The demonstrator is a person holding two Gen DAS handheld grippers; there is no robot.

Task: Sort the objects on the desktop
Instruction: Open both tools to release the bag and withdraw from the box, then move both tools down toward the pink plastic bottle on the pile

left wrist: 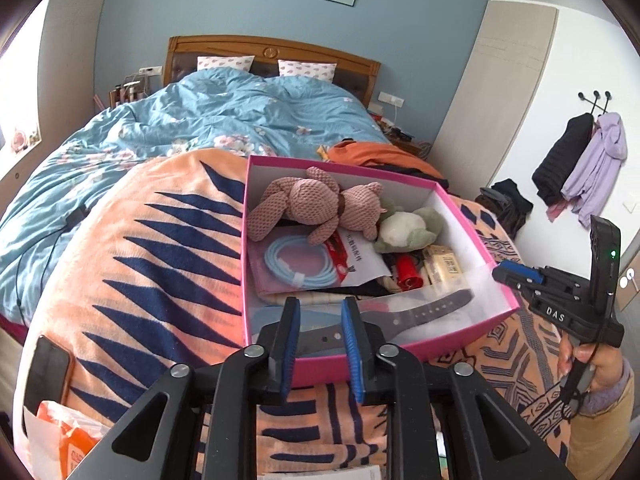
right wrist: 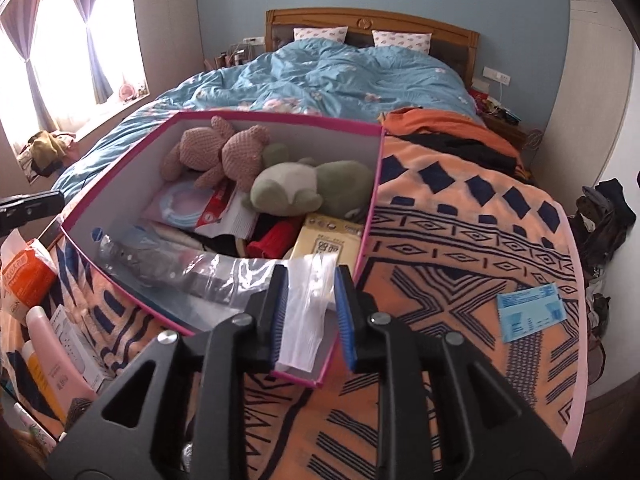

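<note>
on the blanket, the clear bag hangs between the right gripper pads.

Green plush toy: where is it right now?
In both wrist views the green plush toy lies inside the pink box, against its far right wall, beside the pink knitted bear.

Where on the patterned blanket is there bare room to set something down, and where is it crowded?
Free: the blanket between the pink box and the blue card, and left of the box toward the phone. Crowded: inside the box, and the bottles at the blanket's left edge.
</note>
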